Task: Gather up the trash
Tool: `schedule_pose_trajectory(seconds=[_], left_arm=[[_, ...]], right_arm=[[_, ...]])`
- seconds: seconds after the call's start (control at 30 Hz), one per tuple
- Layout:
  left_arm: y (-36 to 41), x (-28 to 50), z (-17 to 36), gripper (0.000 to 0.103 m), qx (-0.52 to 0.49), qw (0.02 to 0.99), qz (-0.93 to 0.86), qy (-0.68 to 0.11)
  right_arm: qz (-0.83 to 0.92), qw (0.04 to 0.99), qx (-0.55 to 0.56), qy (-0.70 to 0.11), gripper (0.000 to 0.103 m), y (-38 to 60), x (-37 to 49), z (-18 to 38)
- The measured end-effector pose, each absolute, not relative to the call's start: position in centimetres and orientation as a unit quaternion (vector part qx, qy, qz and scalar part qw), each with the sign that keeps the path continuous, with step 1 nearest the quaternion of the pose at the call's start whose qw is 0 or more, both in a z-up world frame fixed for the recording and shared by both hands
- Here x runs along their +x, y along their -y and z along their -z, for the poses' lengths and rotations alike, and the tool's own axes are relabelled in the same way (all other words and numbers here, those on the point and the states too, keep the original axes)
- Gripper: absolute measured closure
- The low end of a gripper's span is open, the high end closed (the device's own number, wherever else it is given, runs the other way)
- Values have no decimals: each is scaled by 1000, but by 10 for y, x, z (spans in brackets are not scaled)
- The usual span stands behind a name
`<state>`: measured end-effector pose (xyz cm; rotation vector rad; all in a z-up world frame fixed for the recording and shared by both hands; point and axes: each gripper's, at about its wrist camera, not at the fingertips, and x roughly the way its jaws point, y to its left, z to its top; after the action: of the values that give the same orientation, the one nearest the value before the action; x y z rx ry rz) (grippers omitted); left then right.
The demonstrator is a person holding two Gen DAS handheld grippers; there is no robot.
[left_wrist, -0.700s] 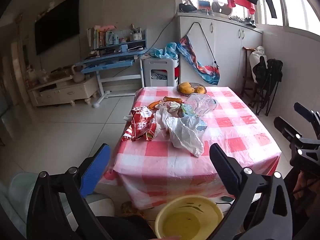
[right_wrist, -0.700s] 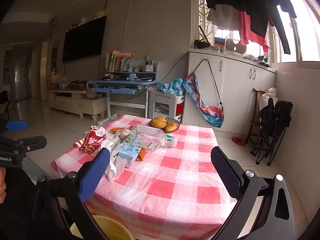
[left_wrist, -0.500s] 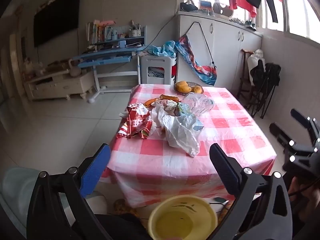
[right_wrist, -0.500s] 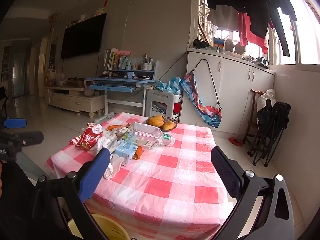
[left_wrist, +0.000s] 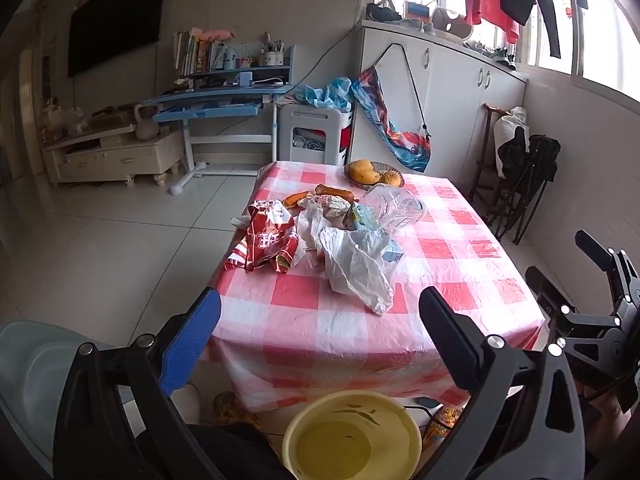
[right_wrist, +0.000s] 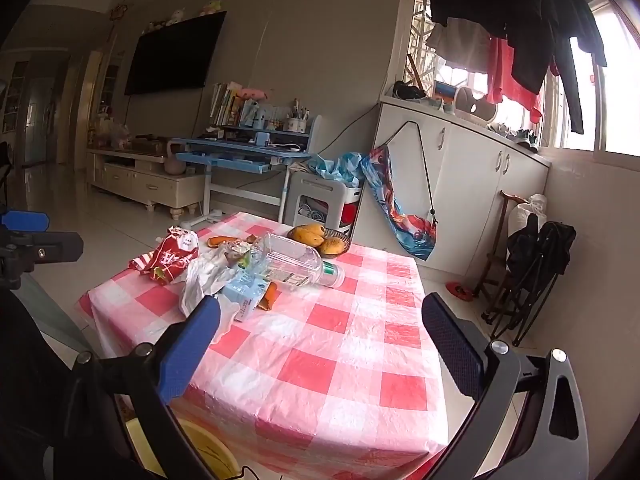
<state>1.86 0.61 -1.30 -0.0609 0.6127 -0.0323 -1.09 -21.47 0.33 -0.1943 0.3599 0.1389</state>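
Trash lies on the red-checked table [left_wrist: 440, 248] [right_wrist: 352, 344]: a red snack bag [left_wrist: 268, 240] [right_wrist: 168, 256], a white plastic bag [left_wrist: 352, 264] [right_wrist: 200, 280], a clear plastic bottle [left_wrist: 394, 206] [right_wrist: 294, 262], a small blue carton [left_wrist: 392, 254] [right_wrist: 246, 294] and banana peel [left_wrist: 332, 191]. A yellow bucket [left_wrist: 352, 436] [right_wrist: 200, 456] stands on the floor at the table's near edge. My left gripper [left_wrist: 316, 328] hangs open above the bucket, short of the table. My right gripper [right_wrist: 320, 328] is open too, over the near part of the table, nothing between its fingers.
A bowl of mangoes [left_wrist: 370, 172] [right_wrist: 320, 238] sits at the table's far end. Behind are a blue desk [left_wrist: 216, 100], a white stool [left_wrist: 312, 132], white cabinets [left_wrist: 460, 92] and folded black chairs [left_wrist: 524, 176] at the right wall. A pale chair [left_wrist: 36, 372] stands near left.
Both views have drifted slightly: the table and bucket sit a little further right in the left wrist view, and the right gripper has edged in over the table. Both grippers stay open.
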Motion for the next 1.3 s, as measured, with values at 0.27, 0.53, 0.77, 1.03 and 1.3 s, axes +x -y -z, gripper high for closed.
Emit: schedule_pose_trajectory(seconds=[0.27,0.53,0.77,1.03,1.3], left_arm=[[-9,17,14,7,-22,953,7,-301],[-25,18,14,7,-48,951,2,-305],[-31,19,16,7,-62,950,-2,-307],[-23,20,16,7,-43,950,-5,-309],[-29,17,14,7,-52,952,-5,-303]], right_arm=[[-68,977,-89,-182,6,221,-9,-2],[-77,975,-95,-186,6,217,-8,1],[-83,974,-96,-188,6,216,-9,2],[-82,976,-82,-186,6,219,-9,2],[-90,972,-93,-197,6,212,-7,7]])
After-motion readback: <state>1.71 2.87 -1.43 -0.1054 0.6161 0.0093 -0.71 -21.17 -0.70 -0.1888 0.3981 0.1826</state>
